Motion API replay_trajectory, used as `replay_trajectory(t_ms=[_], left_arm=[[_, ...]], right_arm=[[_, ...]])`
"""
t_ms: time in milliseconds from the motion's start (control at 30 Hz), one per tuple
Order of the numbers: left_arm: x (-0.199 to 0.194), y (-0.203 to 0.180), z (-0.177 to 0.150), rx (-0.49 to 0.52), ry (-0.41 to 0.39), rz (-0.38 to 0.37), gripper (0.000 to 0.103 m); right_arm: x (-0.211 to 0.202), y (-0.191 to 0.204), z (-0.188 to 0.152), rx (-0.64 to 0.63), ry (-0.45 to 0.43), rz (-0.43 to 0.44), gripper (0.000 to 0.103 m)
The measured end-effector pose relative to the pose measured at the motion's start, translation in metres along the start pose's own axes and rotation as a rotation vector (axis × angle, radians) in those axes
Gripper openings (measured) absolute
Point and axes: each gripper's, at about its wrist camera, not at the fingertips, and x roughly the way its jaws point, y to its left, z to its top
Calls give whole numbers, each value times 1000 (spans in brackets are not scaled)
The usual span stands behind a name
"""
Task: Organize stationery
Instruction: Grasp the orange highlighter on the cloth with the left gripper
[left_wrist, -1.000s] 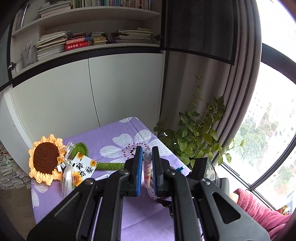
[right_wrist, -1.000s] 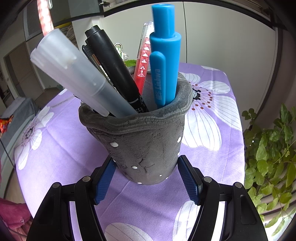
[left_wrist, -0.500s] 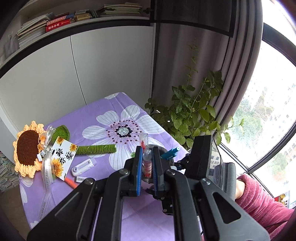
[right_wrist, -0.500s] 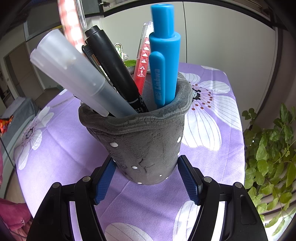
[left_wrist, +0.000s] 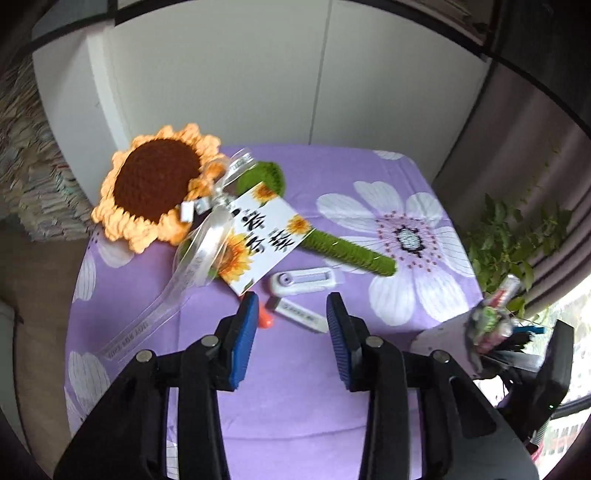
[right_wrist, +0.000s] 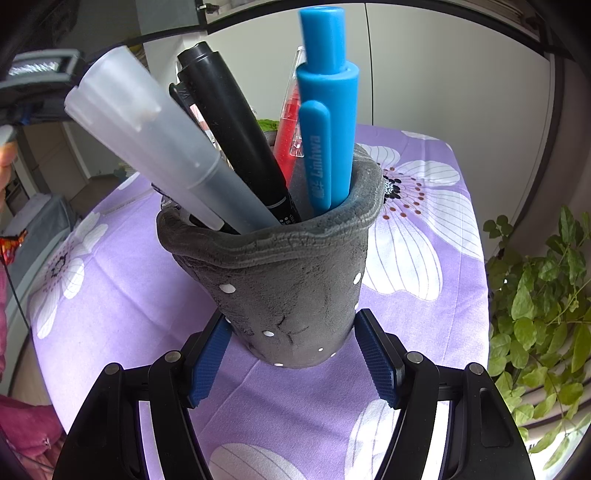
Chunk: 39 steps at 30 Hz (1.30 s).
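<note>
A: What does the left wrist view show?

B: The left gripper hangs over the purple flowered tablecloth with its blue-padded fingers spread wide and nothing between them. Just past the fingertips lie a white eraser, an orange item half hidden by the left finger, and a white correction tape. Farther back lies a crocheted sunflower with a green stem, and a sunflower card rests on top of it. At the far right edge the pen holder is blurred, with pens sticking out of it.

A: And the right wrist view?

B: The right gripper has its fingers wide, one on each side of the grey pen holder near its base. I cannot tell whether the pads touch it. The holder stands upright on the tablecloth and holds a blue pen, a black marker, a frosted grey pen and a red pen behind the blue one. A potted plant sits to the right, beyond the table edge.
</note>
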Motion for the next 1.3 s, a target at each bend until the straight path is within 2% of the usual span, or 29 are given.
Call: replay_trajectory(t_ms=[133, 233, 533, 567, 600, 667, 767, 933, 1033, 1167, 1300], left_arm=[[50, 34, -3, -116, 128, 57, 28], [72, 44, -2, -176, 190, 33, 27], [95, 31, 13, -176, 203, 70, 26], [94, 28, 13, -163, 193, 86, 24], [95, 26, 12, -155, 204, 80, 17], [93, 28, 10, -141, 210, 69, 11], [83, 24, -5, -97, 244, 32, 11], [58, 11, -51, 57, 276, 9, 12], [47, 3, -68, 116, 301, -11, 12], [44, -4, -76, 165, 308, -3, 13], [49, -7, -69, 156, 308, 0, 20]], right_arm=[[0, 0, 0, 0, 0, 0, 70], [0, 0, 0, 0, 0, 0, 70], [0, 0, 0, 0, 0, 0, 70], [0, 0, 0, 0, 0, 0, 70], [0, 0, 0, 0, 1, 0, 70], [0, 0, 0, 0, 0, 0, 70], [0, 0, 0, 0, 0, 0, 70], [0, 0, 0, 0, 1, 0, 70], [0, 0, 0, 0, 1, 0, 70], [1, 2, 0, -9, 6, -14, 70], [3, 7, -1, -23, 17, -36, 70]])
